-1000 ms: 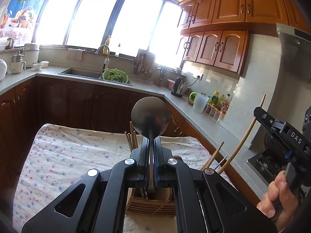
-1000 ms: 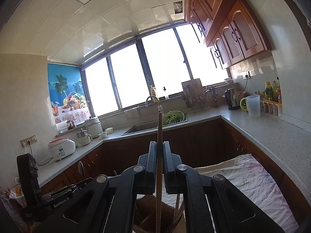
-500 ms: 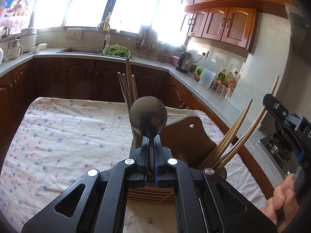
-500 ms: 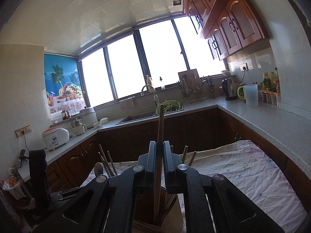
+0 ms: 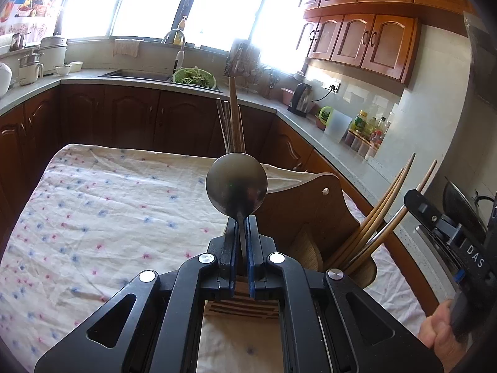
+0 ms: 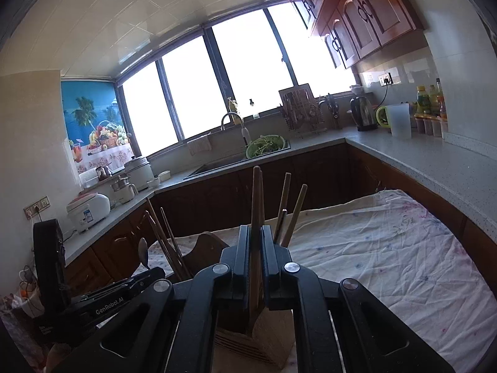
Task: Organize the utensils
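Note:
In the left wrist view my left gripper (image 5: 241,222) is shut on the handle of a metal spoon (image 5: 236,183), bowl up, above the front slot of a wooden utensil holder (image 5: 310,208). Wooden chopsticks (image 5: 233,118) stand in its far slot and more chopsticks (image 5: 379,217) lean in its right cup. The right gripper (image 5: 414,200) comes in from the right there. In the right wrist view my right gripper (image 6: 256,230) is shut on a wooden chopstick (image 6: 257,195) whose lower end reaches into the holder (image 6: 257,338). The left gripper (image 6: 152,275) and spoon (image 6: 143,248) show at the left.
The holder stands on a table under a flowered white cloth (image 5: 102,205). Brown kitchen cabinets (image 5: 130,118) and a grey counter with a sink (image 5: 136,74) run round behind it. A stove with a wok (image 5: 459,195) lies to the right. A hand (image 5: 441,338) grips the right tool.
Both grippers have sunk toward the holder, which now fills more of each view. The spoon's handle and the held chopstick have gone down into it. Both grips stay the same.

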`<state>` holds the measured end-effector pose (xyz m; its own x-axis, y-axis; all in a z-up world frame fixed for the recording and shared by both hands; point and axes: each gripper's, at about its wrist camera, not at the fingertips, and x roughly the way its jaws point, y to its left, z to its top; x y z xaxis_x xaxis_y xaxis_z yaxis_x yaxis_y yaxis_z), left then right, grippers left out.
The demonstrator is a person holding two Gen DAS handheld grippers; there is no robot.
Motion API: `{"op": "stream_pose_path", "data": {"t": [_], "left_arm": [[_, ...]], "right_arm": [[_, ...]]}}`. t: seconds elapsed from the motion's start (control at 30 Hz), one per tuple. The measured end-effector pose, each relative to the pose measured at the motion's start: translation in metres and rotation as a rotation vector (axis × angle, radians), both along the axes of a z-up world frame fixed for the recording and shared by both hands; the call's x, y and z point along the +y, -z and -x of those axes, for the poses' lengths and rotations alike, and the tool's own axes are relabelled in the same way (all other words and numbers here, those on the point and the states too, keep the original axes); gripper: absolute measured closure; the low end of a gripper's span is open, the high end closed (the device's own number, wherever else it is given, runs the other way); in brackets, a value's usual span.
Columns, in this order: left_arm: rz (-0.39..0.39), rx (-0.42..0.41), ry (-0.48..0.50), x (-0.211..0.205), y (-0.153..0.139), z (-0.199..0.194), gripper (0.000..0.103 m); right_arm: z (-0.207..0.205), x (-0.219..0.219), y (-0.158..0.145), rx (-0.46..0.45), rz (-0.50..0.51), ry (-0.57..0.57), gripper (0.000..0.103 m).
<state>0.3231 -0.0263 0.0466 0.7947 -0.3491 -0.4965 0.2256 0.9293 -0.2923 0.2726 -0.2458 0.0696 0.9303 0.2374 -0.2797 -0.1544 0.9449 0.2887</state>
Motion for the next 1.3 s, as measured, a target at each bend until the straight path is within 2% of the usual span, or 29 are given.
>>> {"op": "stream_pose_path", "data": {"t": [0.1,0.33,0.53,0.57,0.6,0.63,0.67,0.7,0.83,0.9,1.0,1.13,1.3], "left_arm": [[-0.020,0.001,0.000,-0.003,-0.001,0.000,0.099],[-0.012,0.016,0.001,-0.002,-0.003,0.001,0.099],[-0.017,0.027,0.007,-0.002,-0.004,0.002,0.097],[-0.014,0.029,0.007,-0.001,-0.004,0.003,0.096],[-0.012,0.031,0.006,-0.001,-0.004,0.004,0.091],[-0.012,0.031,0.004,0.000,-0.004,0.006,0.088],[-0.012,0.031,-0.001,0.000,-0.004,0.007,0.080],[-0.011,0.029,-0.006,0.001,-0.004,0.009,0.073],[-0.010,0.025,-0.014,0.003,-0.004,0.015,0.071],[-0.016,0.023,-0.021,0.004,-0.004,0.017,0.063],[-0.017,0.027,-0.036,0.008,-0.002,0.021,0.058],[-0.020,0.036,-0.059,0.014,0.001,0.027,0.048],[-0.030,0.028,-0.088,0.020,0.001,0.042,0.025]], "right_arm": [[0.001,-0.001,-0.001,0.004,0.004,0.000,0.097],[0.000,-0.002,-0.004,0.027,-0.003,-0.009,0.096],[0.000,-0.004,-0.004,0.042,-0.020,-0.015,0.092],[0.001,-0.005,-0.005,0.042,-0.025,-0.017,0.088],[0.002,-0.005,-0.006,0.040,-0.030,-0.021,0.085],[0.004,-0.005,-0.007,0.037,-0.032,-0.024,0.074],[0.006,-0.005,-0.008,0.032,-0.029,-0.016,0.057],[0.009,-0.006,-0.009,0.023,-0.029,-0.013,0.052],[0.014,-0.011,-0.012,0.014,-0.040,-0.001,0.050],[0.014,-0.014,-0.011,0.017,-0.050,0.002,0.048],[0.016,-0.018,-0.009,0.027,-0.061,0.008,0.044],[0.019,-0.020,-0.006,0.033,-0.064,0.003,0.033],[0.028,-0.018,-0.004,0.033,-0.064,-0.020,0.018]]}}
